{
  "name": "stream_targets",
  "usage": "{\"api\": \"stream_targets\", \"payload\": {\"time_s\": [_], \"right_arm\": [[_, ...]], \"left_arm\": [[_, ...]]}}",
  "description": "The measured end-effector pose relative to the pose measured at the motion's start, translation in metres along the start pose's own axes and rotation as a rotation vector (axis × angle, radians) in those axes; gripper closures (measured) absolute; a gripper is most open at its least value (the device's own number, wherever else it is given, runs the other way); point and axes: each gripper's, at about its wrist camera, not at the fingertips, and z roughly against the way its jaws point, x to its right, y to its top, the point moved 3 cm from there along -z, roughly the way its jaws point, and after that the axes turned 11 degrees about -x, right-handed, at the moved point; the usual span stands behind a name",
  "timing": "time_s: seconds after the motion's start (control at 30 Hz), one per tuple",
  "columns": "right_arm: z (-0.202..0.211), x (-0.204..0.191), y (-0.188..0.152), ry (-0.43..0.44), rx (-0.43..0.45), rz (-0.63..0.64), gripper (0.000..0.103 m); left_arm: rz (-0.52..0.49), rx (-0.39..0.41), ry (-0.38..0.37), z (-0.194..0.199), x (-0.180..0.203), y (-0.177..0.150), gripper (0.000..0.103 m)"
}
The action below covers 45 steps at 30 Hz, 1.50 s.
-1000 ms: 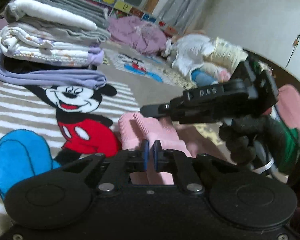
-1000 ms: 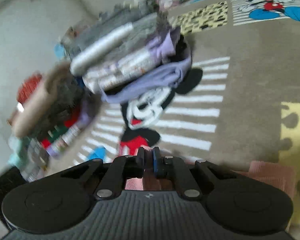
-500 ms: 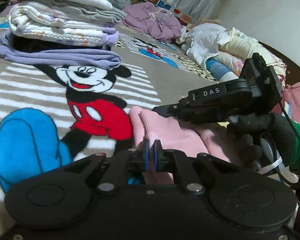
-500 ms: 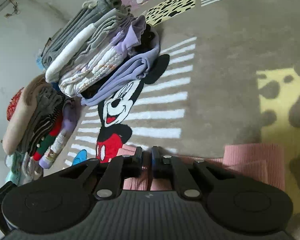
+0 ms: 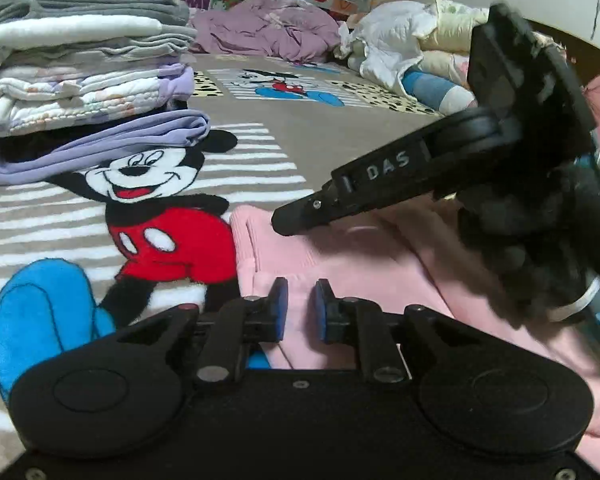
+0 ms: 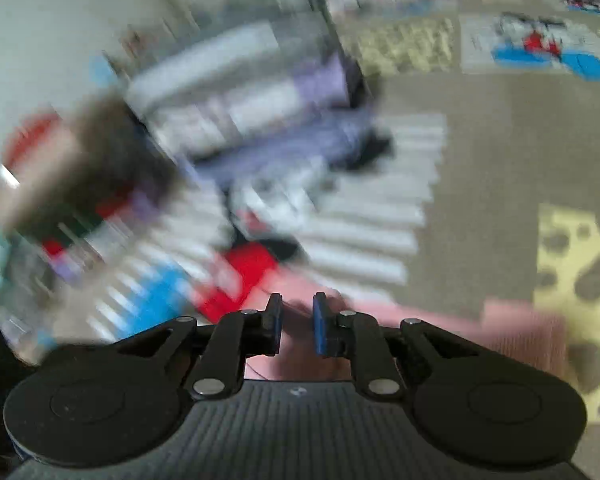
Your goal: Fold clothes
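Note:
A pink garment (image 5: 340, 264) lies folded on the Mickey Mouse rug (image 5: 260, 152), its ribbed edge next to the red shorts of the print. My left gripper (image 5: 298, 304) is open just above its near edge, holding nothing. My right gripper (image 6: 296, 318) is open over the same pink garment (image 6: 420, 320); that view is blurred by motion. In the left wrist view the right gripper (image 5: 296, 220) reaches in from the right, held by a black-gloved hand, its tips over the garment.
A tall stack of folded clothes (image 5: 84, 92) stands at the back left on the rug. Unfolded purple clothes (image 5: 268, 28) and a white and cream heap (image 5: 404, 44) lie along the far side. More folded items (image 6: 60, 184) sit at the left of the right wrist view.
Both grippers were shut on the pink garment and have opened, letting it lie on the rug. The right gripper is swinging, blurring its view.

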Motion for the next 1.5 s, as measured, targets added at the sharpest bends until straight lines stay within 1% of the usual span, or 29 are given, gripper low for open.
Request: {"api": "stream_targets", "payload": {"time_s": [0.07, 0.1, 0.13, 0.17, 0.2, 0.3, 0.37, 0.4, 0.43, 0.5, 0.53, 0.57, 0.6, 0.67, 0.77, 0.87, 0.9, 0.93, 0.97, 1.0, 1.03, 1.1, 1.2, 1.23, 1.3, 1.37, 1.4, 1.43, 1.5], "right_arm": [[-0.002, 0.005, 0.003, 0.006, 0.024, -0.027, 0.099], [0.003, 0.005, 0.005, 0.006, 0.034, -0.047, 0.098], [0.011, 0.002, 0.007, 0.005, 0.068, -0.051, 0.096], [0.023, -0.002, 0.006, 0.007, 0.124, -0.052, 0.088], [0.035, -0.004, 0.003, 0.016, 0.167, -0.059, 0.087], [0.068, -0.018, -0.009, 0.014, 0.242, -0.008, 0.087], [0.075, -0.027, -0.021, 0.044, 0.228, 0.022, 0.087], [0.071, -0.029, -0.026, 0.078, 0.198, 0.02, 0.088], [0.064, -0.031, -0.031, 0.086, 0.162, 0.016, 0.088], [0.041, -0.028, -0.034, 0.013, 0.101, 0.027, 0.088], [0.03, -0.025, -0.036, -0.028, 0.075, 0.032, 0.092], [0.023, -0.019, -0.035, -0.041, 0.07, 0.015, 0.103], [0.018, -0.012, -0.034, -0.047, 0.07, -0.009, 0.103], [0.02, 0.006, -0.028, 0.017, 0.114, -0.123, 0.103], [0.016, 0.017, -0.019, 0.026, 0.119, -0.159, 0.103], [0.016, 0.021, -0.016, 0.001, 0.13, -0.187, 0.103], [0.019, 0.024, -0.015, -0.014, 0.146, -0.207, 0.093], [0.021, 0.027, -0.014, -0.025, 0.163, -0.229, 0.092], [0.027, 0.031, -0.018, -0.009, 0.186, -0.262, 0.092], [0.036, 0.034, -0.02, 0.014, 0.204, -0.285, 0.092], [0.044, 0.032, -0.024, 0.019, 0.213, -0.277, 0.092], [0.065, 0.023, -0.034, -0.004, 0.216, -0.215, 0.092], [0.108, 0.006, -0.064, -0.036, 0.268, -0.118, 0.09], [0.12, 0.001, -0.075, -0.051, 0.284, -0.086, 0.089], [0.144, -0.01, -0.101, -0.082, 0.317, -0.023, 0.078], [0.167, -0.021, -0.13, -0.11, 0.352, 0.033, 0.075], [0.177, -0.025, -0.144, -0.126, 0.369, 0.056, 0.075], [0.186, -0.03, -0.159, -0.143, 0.386, 0.079, 0.075], [0.202, -0.038, -0.186, -0.176, 0.417, 0.122, 0.075]], "left_arm": [[0.007, 0.007, -0.016, 0.003, -0.003, 0.0, 0.085], [0.01, 0.011, -0.019, 0.005, -0.003, -0.001, 0.079], [0.014, 0.025, -0.018, 0.01, -0.003, 0.0, 0.076], [0.009, 0.046, -0.015, 0.016, 0.001, 0.0, 0.074], [-0.002, 0.058, -0.009, 0.021, 0.004, 0.0, 0.071], [-0.03, 0.074, -0.029, 0.032, 0.01, -0.002, 0.071], [-0.052, 0.062, -0.029, 0.031, 0.015, -0.006, 0.071], [-0.057, 0.048, -0.014, 0.027, 0.016, -0.007, 0.071], [-0.057, 0.027, -0.001, 0.022, 0.016, -0.009, 0.071], [-0.047, -0.012, 0.013, 0.012, 0.015, -0.013, 0.071], [-0.043, -0.008, 0.011, 0.01, 0.013, -0.014, 0.071], [-0.038, -0.011, 0.006, 0.01, 0.012, -0.013, 0.071], [-0.034, -0.014, 0.001, 0.01, 0.011, -0.013, 0.07], [-0.026, -0.015, -0.01, 0.009, 0.009, -0.013, 0.07], [-0.001, -0.016, -0.039, 0.008, 0.004, -0.013, 0.068], [0.031, -0.015, -0.074, 0.01, 0.0, -0.014, 0.065], [0.037, -0.012, -0.083, 0.011, 0.0, -0.014, 0.063], [0.047, -0.004, -0.094, 0.014, -0.001, -0.014, 0.06], [0.067, 0.016, -0.104, 0.02, -0.002, -0.014, 0.058], [0.086, 0.036, -0.113, 0.025, -0.004, -0.013, 0.053], [0.103, 0.062, -0.107, 0.033, -0.006, -0.013, 0.048], [0.125, 0.106, -0.091, 0.048, -0.009, -0.014, 0.048], [0.136, 0.154, -0.035, 0.073, -0.009, -0.021, 0.048], [0.128, 0.16, -0.013, 0.08, -0.006, -0.026, 0.048], [0.088, 0.173, 0.034, 0.095, 0.004, -0.036, 0.048], [0.036, 0.189, 0.087, 0.109, 0.016, -0.045, 0.048], [0.02, 0.205, 0.113, 0.115, 0.02, -0.049, 0.052], [0.021, 0.22, 0.134, 0.121, 0.023, -0.054, 0.068], [0.045, 0.243, 0.15, 0.135, 0.031, -0.065, 0.081]]}}
